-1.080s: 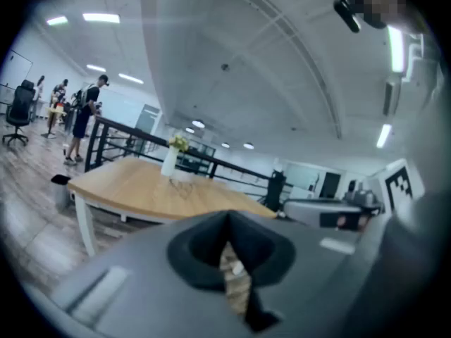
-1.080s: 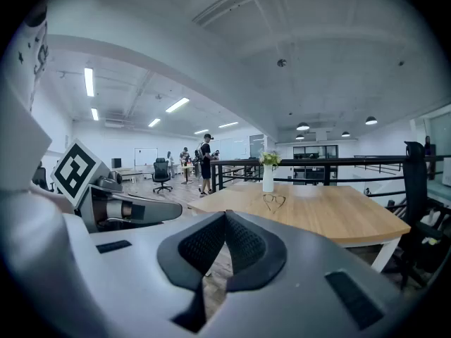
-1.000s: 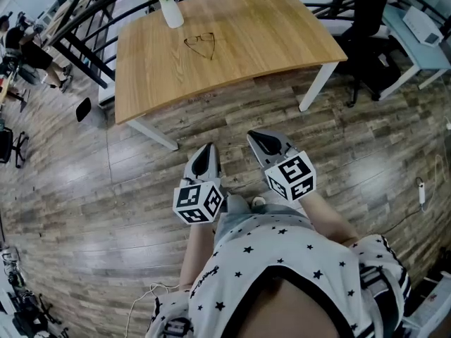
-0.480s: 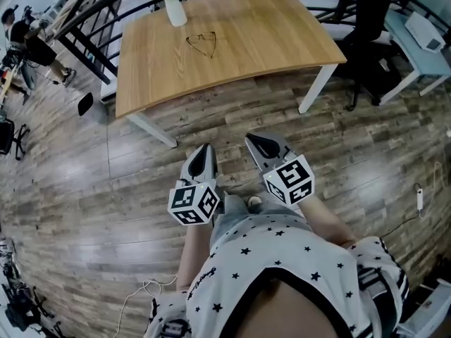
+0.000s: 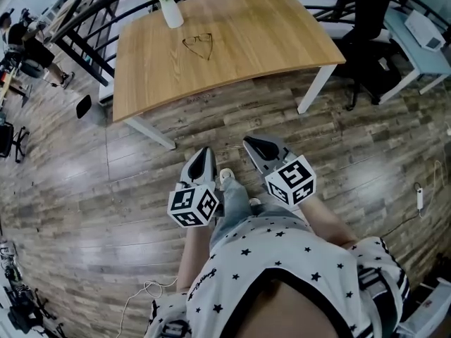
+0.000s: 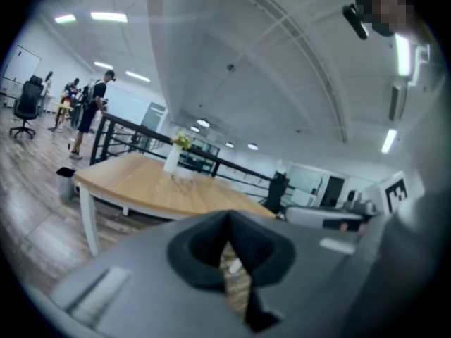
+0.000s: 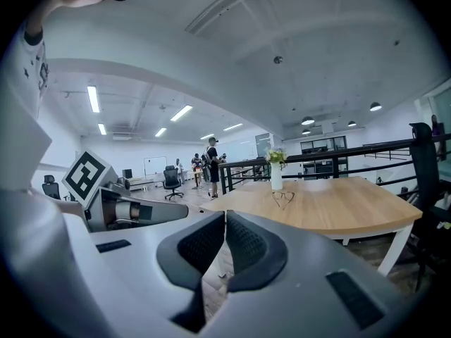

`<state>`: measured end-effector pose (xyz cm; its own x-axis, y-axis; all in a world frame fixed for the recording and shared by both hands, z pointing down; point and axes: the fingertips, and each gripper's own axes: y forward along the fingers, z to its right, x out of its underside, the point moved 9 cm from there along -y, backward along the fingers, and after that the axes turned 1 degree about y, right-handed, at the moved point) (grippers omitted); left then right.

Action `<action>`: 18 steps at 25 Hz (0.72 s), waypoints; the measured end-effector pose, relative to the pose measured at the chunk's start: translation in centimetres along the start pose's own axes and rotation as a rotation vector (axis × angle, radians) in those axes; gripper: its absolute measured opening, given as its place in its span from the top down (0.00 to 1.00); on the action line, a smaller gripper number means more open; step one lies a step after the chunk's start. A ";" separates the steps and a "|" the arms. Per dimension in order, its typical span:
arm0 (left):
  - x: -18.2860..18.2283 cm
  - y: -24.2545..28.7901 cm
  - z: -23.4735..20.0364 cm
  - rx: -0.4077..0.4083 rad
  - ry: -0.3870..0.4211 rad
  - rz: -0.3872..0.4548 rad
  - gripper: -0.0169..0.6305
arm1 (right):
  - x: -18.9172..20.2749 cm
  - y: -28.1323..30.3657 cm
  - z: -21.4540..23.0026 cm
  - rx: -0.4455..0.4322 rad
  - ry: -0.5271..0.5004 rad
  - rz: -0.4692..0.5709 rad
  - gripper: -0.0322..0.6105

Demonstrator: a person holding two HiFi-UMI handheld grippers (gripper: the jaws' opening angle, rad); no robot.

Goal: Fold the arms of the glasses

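Note:
The glasses lie with arms spread on the far left part of the wooden table, beside a white vase. The right gripper view shows the glasses small and far off. I stand on the floor well short of the table. My left gripper and right gripper are held side by side in front of my body, pointing toward the table. Both are shut with nothing between the pads, as the left gripper and right gripper show in their own views.
The table's white legs stand on wood-plank flooring. A black office chair and a pale desk are at the right. A black railing runs behind the table. People stand far left. A shoe shows between the grippers.
A shoe has stepped forward into view between the two grippers. The grippers have stayed about where they were, both still shut.

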<state>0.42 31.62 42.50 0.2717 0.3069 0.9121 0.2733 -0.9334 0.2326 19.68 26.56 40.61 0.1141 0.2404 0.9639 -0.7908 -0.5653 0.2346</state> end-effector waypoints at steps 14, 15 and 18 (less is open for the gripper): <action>-2.9 8.2 -3.4 0.023 -0.010 0.007 0.96 | -2.0 5.6 6.8 0.059 -0.005 -0.004 0.92; -3.2 8.9 -3.8 0.025 -0.009 0.008 0.96 | -2.3 6.2 7.3 0.061 -0.003 -0.003 0.92; -4.4 10.8 -5.0 0.029 -0.009 0.006 0.96 | -3.3 8.3 8.6 0.061 0.000 -0.001 0.92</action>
<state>-2.44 19.26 42.66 0.2813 0.3029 0.9105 0.2986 -0.9294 0.2169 17.87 14.27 40.46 0.1154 0.2411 0.9636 -0.7524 -0.6121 0.2433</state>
